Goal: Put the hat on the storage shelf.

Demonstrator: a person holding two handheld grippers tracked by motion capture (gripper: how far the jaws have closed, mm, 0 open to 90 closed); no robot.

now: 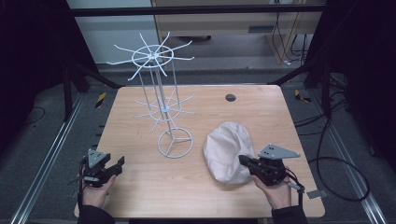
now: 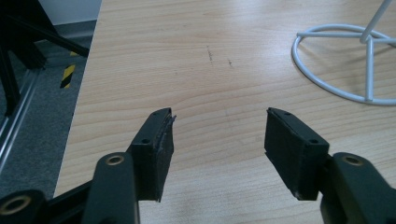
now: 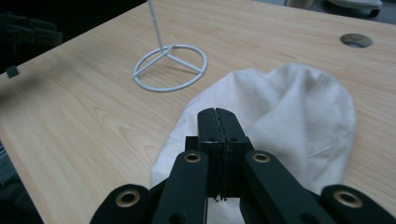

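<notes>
A white wire display stand (image 1: 163,108) with two tiers of radiating hooks rises from a ring base (image 3: 169,68) near the middle of the wooden table (image 1: 140,186). To its right lies a cream cloth cap (image 1: 229,150), rumpled and flat on the table. My right gripper (image 1: 243,161) is shut, its jaws pressed together just over the cap's (image 3: 299,107) near edge; no cloth shows between the tips (image 3: 216,112). At the table's front left, my left gripper (image 1: 116,166) is open above bare wood, nothing between its jaws (image 2: 219,114). The stand's ring base (image 2: 370,70) lies ahead to its right.
A round cable hole (image 1: 230,97) sits at the table's back right. Black frame posts and cables surround the table on the floor. A hand holds each gripper at the front edge. Bare wood stretches between the two grippers.
</notes>
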